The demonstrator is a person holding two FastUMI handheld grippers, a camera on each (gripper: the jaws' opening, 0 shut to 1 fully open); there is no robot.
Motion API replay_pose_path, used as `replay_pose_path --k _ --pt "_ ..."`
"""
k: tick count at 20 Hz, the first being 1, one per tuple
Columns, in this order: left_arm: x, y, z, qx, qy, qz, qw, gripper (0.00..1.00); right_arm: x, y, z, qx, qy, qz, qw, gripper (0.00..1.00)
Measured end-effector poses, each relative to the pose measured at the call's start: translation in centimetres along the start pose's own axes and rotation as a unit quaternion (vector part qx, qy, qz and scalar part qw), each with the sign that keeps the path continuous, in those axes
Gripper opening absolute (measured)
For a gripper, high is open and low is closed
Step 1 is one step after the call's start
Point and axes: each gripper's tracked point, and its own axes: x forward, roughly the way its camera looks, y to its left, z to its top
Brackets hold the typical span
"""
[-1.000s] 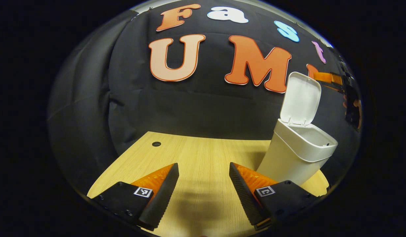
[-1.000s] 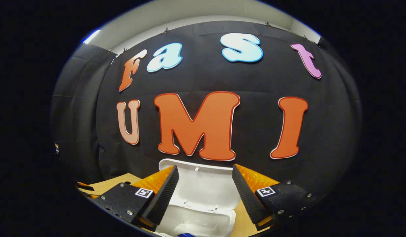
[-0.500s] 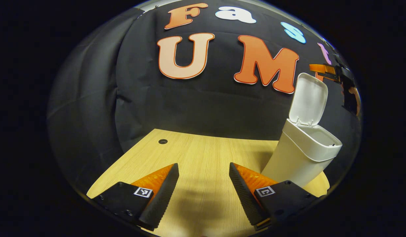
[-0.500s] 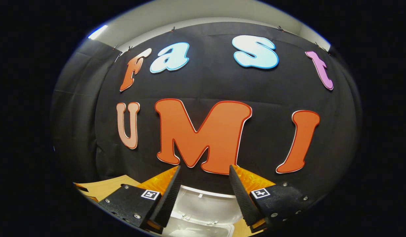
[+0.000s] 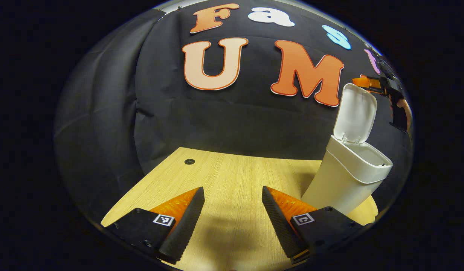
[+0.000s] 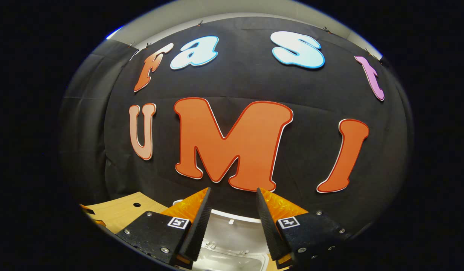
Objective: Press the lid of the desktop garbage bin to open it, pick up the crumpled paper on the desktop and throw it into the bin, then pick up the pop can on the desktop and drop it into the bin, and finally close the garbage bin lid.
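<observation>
Partly hidden, the lid (image 6: 232,235) sits behind right gripper (image 6: 232,222).

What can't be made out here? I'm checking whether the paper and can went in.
- Bin contents: in the left gripper view its own wall hides the inside; in the right gripper view the right tongs cover the opening.
- Right tongs, far off in the left gripper view: too small to read their gap.
</observation>
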Motion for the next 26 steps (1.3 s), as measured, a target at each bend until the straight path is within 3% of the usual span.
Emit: replay_pose_path --k 7,15,23,26 --pt "-0.6 0.6 -0.3 0.0 0.005 -0.001 1.0 0.98 -2.7 0.7 -1.1 0.056 0.017 0.018 0.998 0.69" --pt "-0.1 -0.8 0.0 0.021 0.007 -0.017 1.0 0.98 -6.5 1.8 -2.8 0.066 0.027 0.024 0.997 0.7" --pt "-0.4 -1.9 0.1 0.037 0.006 -0.035 0.999 0.98 -10.0 3.5 -8.9 0.08 0.101 0.036 0.991 0.7" --pt "-0.6 -2.1 -0.2 0.033 0.011 -0.036 0.999 0.98 -10.6 4.0 -11.3 0.086 0.125 0.034 0.988 0.82"
